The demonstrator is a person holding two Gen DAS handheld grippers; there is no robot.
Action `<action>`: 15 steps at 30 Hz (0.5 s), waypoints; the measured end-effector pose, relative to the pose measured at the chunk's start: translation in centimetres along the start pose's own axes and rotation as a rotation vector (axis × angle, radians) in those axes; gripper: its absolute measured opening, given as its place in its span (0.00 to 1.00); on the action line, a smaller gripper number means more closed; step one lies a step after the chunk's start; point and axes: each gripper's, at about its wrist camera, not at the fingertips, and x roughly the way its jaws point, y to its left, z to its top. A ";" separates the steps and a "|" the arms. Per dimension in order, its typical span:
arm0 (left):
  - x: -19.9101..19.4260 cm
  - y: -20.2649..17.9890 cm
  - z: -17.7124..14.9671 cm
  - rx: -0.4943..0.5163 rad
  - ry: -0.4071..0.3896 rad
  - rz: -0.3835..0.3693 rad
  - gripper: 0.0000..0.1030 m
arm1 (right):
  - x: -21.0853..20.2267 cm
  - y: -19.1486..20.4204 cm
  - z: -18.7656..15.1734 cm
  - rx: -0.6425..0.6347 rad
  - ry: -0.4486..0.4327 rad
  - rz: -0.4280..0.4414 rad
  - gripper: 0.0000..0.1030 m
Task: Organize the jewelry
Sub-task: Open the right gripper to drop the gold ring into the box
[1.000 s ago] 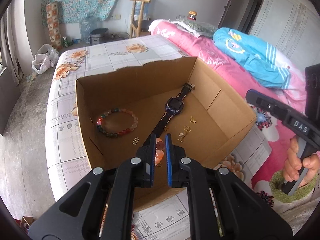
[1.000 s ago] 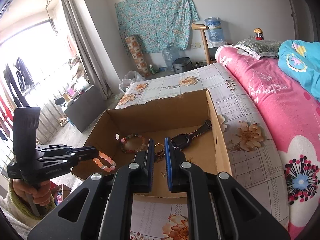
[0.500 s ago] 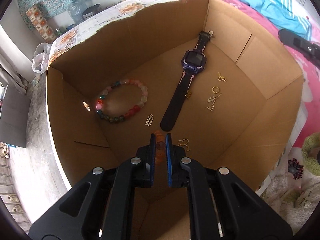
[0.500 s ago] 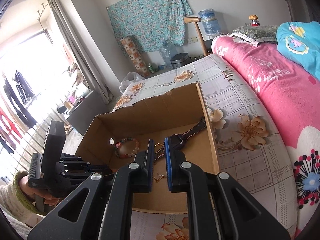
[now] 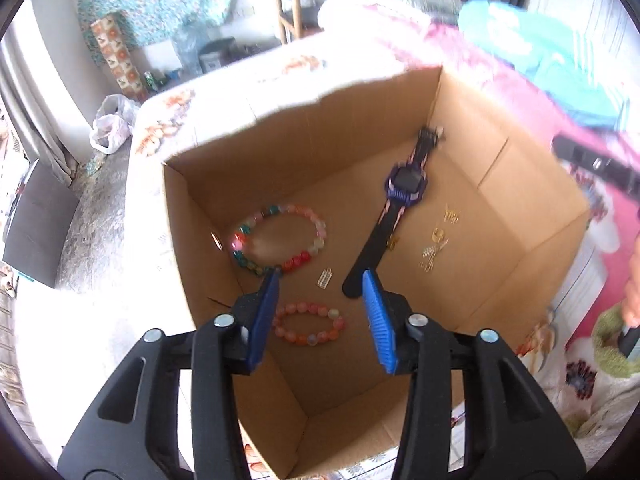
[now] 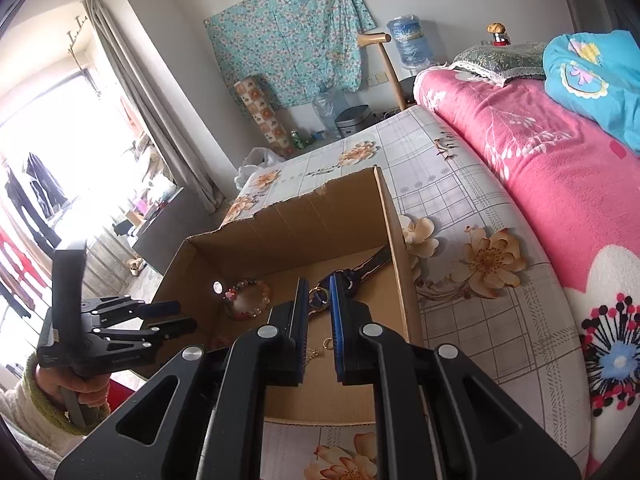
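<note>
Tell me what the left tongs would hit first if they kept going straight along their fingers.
Most likely the pink bead bracelet lying loose on the cardboard box floor: it sits right between the open left tongs, whose jaws have just been opening. Depth is unclear, so they might touch bare floor around it instead.

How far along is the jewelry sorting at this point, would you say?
Done: the watch, beaded bracelet, gold bits and pink bracelet lie in the box. The left gripper's jaws have just been opening, empty, above the pink bracelet. In hand: the right gripper pinches a gold hoop over the box. Left: drop it in.
</note>
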 end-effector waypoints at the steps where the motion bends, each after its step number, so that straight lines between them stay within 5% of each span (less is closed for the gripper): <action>1: -0.7 0.2 -0.1 -0.019 -0.035 0.001 0.51 | -0.1 0.1 0.1 -0.006 0.001 -0.004 0.10; 8: -4.4 1.4 -1.8 -0.131 -0.224 -0.010 0.80 | 0.3 0.9 1.3 -0.047 0.049 -0.009 0.10; 15: -3.9 1.7 -4.1 -0.165 -0.238 -0.009 0.83 | 2.9 0.6 2.9 -0.072 0.183 -0.027 0.10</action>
